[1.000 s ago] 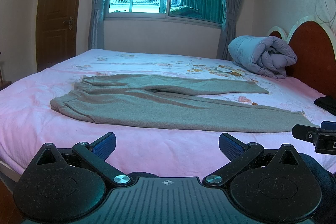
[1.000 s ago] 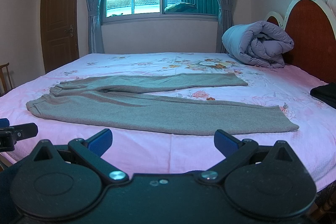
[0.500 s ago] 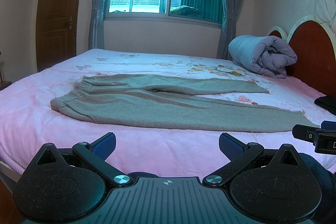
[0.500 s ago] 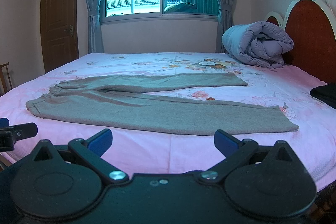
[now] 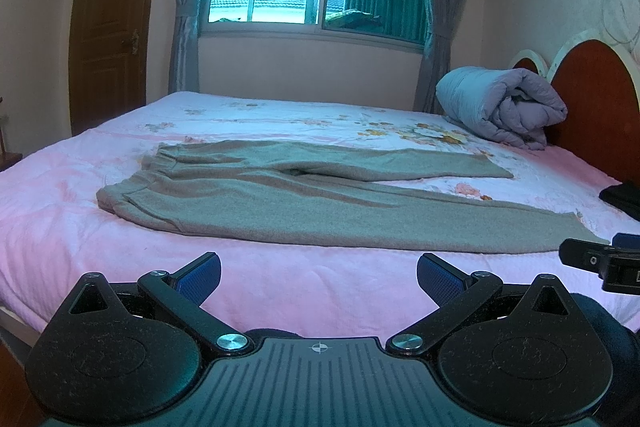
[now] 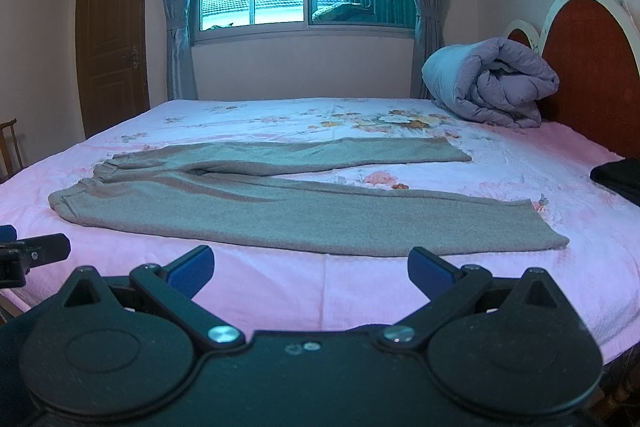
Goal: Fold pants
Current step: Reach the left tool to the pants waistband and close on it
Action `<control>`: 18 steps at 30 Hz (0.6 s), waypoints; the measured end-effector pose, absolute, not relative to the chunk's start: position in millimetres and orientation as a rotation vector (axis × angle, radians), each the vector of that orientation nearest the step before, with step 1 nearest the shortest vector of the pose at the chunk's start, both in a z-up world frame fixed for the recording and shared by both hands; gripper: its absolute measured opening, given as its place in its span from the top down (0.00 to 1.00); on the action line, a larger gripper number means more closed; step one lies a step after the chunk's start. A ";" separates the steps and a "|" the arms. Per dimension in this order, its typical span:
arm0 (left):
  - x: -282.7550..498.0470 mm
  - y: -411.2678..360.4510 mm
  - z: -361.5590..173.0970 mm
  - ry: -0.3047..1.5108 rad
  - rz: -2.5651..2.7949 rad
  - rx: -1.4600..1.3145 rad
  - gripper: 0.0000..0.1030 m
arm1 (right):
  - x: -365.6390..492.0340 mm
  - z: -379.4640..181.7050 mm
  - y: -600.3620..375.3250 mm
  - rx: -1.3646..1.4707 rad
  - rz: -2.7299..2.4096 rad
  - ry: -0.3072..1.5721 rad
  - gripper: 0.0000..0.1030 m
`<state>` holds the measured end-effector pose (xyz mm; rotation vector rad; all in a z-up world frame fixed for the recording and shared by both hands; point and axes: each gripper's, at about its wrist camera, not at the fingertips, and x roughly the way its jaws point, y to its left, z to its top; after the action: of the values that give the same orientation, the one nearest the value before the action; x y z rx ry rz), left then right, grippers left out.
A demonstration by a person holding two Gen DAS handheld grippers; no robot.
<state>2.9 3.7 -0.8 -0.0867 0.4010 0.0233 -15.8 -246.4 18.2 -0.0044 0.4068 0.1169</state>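
Grey pants (image 5: 304, 195) lie flat on the pink bed, waistband at the left, two legs spread toward the right; they also show in the right wrist view (image 6: 280, 199). My left gripper (image 5: 318, 277) is open and empty, held over the bed's near edge, short of the near leg. My right gripper (image 6: 310, 271) is open and empty, likewise short of the near leg, toward its cuff end. Each gripper shows at the edge of the other's view: the right one (image 5: 600, 261) and the left one (image 6: 28, 253).
A rolled grey-blue duvet (image 6: 488, 87) lies by the red headboard (image 6: 588, 67) at the back right. A black folded item (image 6: 620, 175) sits at the bed's right edge. A window, curtains and a brown door (image 5: 108, 27) stand behind the bed (image 5: 60, 227).
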 end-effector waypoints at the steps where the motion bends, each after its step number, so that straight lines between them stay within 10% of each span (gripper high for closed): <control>1: 4.3 5.9 1.2 0.405 0.026 -0.090 0.00 | -14.5 19.5 -249.8 0.011 0.119 0.410 0.06; 18: 92.6 134.4 48.2 0.364 0.269 -0.114 0.00 | 75.1 72.7 -325.5 -0.016 -0.023 0.255 0.06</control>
<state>92.6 134.4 48.2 -0.1136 0.3638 0.2693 75.1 -325.5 72.7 -0.0158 0.2553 -0.0235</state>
